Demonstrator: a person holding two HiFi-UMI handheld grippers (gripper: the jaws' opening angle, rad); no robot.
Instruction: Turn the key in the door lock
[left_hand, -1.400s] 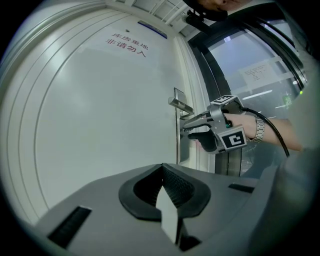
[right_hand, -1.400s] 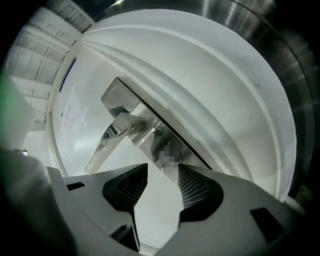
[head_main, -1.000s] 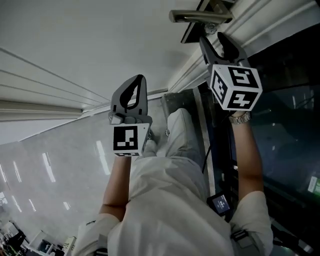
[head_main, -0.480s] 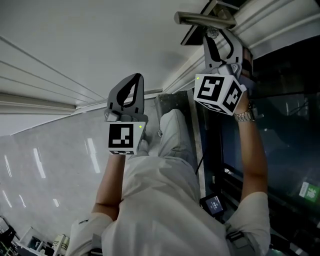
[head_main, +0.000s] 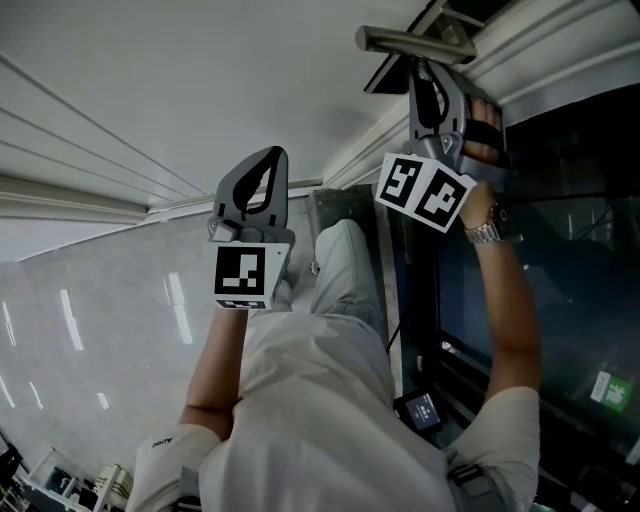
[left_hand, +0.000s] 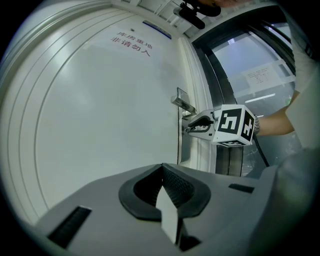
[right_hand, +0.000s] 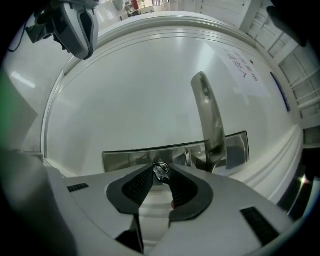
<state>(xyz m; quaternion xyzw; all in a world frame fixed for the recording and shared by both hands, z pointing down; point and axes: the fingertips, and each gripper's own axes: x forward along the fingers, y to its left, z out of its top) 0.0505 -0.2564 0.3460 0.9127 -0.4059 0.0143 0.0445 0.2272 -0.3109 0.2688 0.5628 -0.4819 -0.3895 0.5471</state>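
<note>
A small metal key (right_hand: 160, 173) sticks out of the lock in the steel plate (right_hand: 135, 157) on the white door, just beside the lever handle (right_hand: 207, 115). My right gripper (right_hand: 162, 177) points level at the lock. Its jaws are closing, with the key between the tips and both pads touching it. In the head view the right gripper (head_main: 433, 72) sits right under the handle (head_main: 415, 42), its marker cube (head_main: 425, 192) rolled over. My left gripper (head_main: 268, 156) hangs shut and empty in front of the plain door panel, well to the left of the lock.
The white door (left_hand: 100, 115) carries red print and a blue strip near its top. A dark glass panel (head_main: 560, 250) and its frame stand to the right of the door. The person's legs and the shiny floor (head_main: 90, 330) fill the lower head view.
My right gripper has rolled round at the lock, so its marker cube shows different faces. The left gripper has stayed where it was.
</note>
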